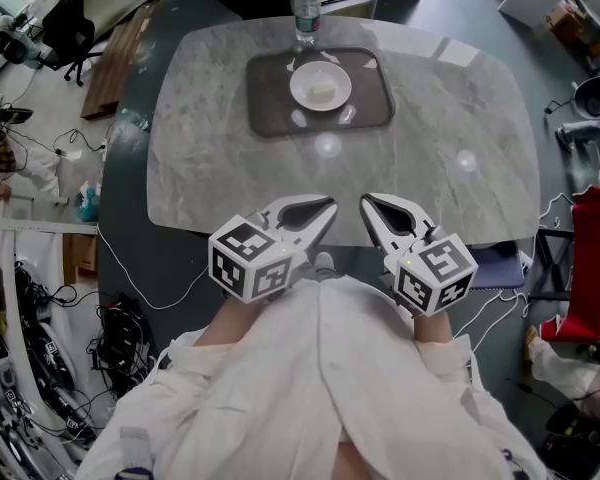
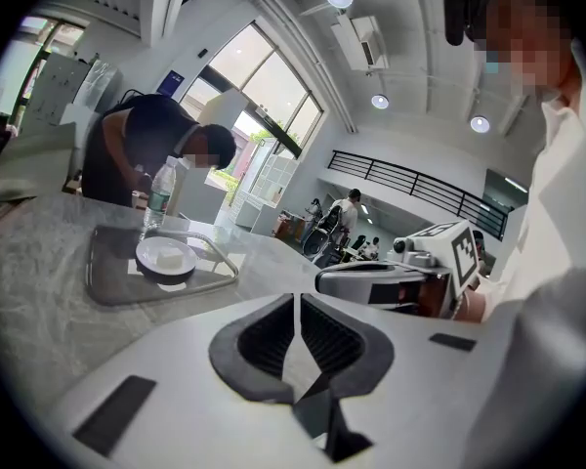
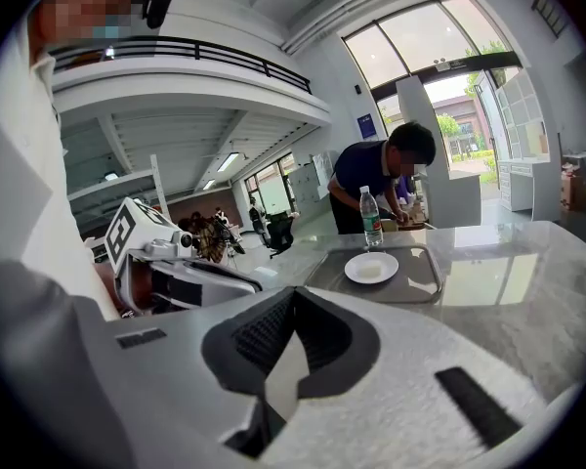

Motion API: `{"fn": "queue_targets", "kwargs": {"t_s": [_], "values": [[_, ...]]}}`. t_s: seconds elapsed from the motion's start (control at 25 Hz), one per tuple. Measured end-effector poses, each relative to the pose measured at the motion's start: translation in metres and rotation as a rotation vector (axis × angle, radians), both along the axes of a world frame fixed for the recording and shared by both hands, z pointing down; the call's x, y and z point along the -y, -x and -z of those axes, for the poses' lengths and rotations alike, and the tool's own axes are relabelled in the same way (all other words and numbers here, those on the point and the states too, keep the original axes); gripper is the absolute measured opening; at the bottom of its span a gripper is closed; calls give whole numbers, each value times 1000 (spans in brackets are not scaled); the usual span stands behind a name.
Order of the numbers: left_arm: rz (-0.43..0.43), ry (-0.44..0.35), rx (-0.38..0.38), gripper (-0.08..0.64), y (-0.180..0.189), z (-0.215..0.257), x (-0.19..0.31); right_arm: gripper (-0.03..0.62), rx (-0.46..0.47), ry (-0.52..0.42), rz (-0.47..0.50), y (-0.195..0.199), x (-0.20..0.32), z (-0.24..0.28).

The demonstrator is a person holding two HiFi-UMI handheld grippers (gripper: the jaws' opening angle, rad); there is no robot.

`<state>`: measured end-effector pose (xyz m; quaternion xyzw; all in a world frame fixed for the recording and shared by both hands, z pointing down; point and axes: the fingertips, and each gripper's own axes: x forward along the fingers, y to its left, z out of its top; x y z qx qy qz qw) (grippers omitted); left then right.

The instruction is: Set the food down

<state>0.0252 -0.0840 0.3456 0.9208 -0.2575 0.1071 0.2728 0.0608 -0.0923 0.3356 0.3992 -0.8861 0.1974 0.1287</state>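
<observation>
At the near edge of the table [image 1: 460, 168], the head view shows our left gripper [image 1: 328, 208] and right gripper [image 1: 366, 204] side by side, tips pointing toward the far side, both clenched on nothing. Well beyond them, a tray [image 1: 270, 108] carries a white plate [image 1: 298, 86] with the food [image 1: 322, 92], a pale piece, at its middle. A water bottle [image 1: 306, 10] stands just behind the tray. We judge the task done, or as good as (the food rests on the plate and neither gripper holds anything); at most a withdrawal is left.

Through the left gripper view, we see the jaws pressed together with nothing between them. The food [image 2: 170, 257] sits on its plate far ahead and to the left, well apart from the tips.

Through the right gripper view, the jaws meet tip to tip, empty too. The food [image 3: 371, 270] lies far ahead and slightly right of them, and a person [image 3: 376, 174] leans over the table's far side.
</observation>
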Motion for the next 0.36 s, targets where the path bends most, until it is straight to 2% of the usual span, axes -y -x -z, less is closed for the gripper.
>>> {"fn": "queue_targets", "kwargs": {"t_s": [0.36], "values": [[-2,1,-4,31,-2,1,3,3,-28,25,5,-1,-1,-6]]}}
